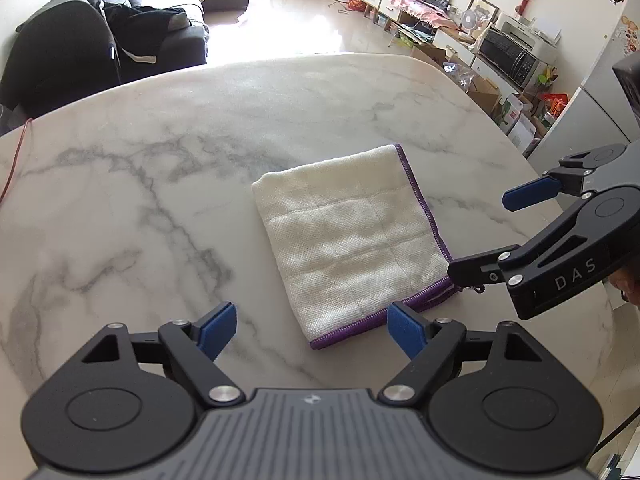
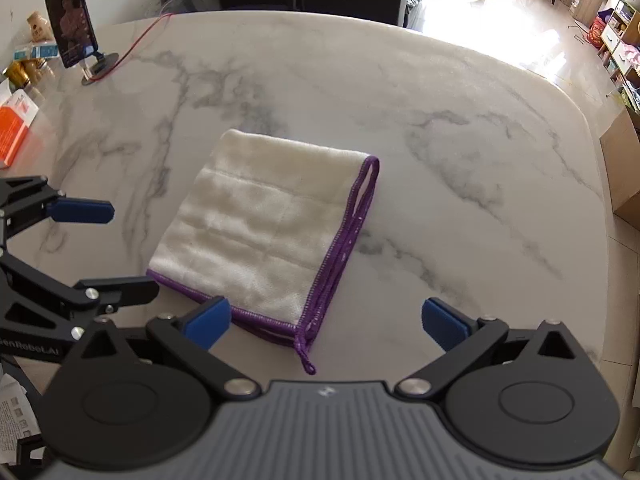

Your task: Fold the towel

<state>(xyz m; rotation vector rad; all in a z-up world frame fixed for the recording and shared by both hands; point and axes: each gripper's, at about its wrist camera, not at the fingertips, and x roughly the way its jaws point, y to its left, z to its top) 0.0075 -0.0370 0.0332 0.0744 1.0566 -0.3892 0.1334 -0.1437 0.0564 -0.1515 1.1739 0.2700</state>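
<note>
We see the folded towel [image 1: 352,240] flat on the marble worktop [image 1: 160,184], unobstructed, both the left gripper [image 1: 312,330] and right gripper [image 2: 326,322] spread wide and empty beside it, while only the right wrist view shows a phone [image 2: 70,40] on its stand.

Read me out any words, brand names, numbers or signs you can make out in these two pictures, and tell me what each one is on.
"DAS": on the right gripper, on its black arm; letters may run on out of frame.
"enRobot.AI": on the left gripper, on its black body, start cut off at the frame edge.
Orange box, phone screen, packets by the phone: print too small or blurred.
Towel: no text.
</note>
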